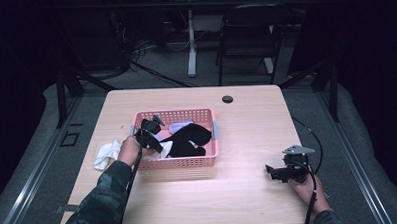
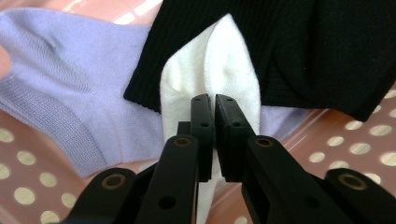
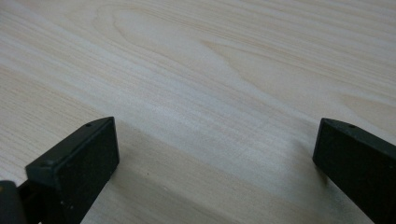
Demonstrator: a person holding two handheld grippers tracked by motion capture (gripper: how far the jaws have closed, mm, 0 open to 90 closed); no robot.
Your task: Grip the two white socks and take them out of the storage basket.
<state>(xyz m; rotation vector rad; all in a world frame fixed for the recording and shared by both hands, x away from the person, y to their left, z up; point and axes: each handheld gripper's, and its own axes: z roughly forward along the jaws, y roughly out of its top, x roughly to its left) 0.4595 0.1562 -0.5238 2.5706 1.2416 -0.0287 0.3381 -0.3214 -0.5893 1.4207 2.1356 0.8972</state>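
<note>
Left gripper [image 2: 208, 114] pinches white sock [image 2: 210, 70] in basket [image 1: 177, 162], under black sock [image 2: 303, 46]; sock seems to run straight ahead of jaws. Right gripper [image 3: 215, 154] spread, idle over worktop [image 1: 247, 140], well apart.

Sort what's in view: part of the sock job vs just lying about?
In the job:
- left gripper, shut on the white sock
- pink basket
- black sock and lilac sock in the basket
- white cloth on the table left of the basket

Lying about:
- right gripper, open over bare table
- chair behind the table
</note>
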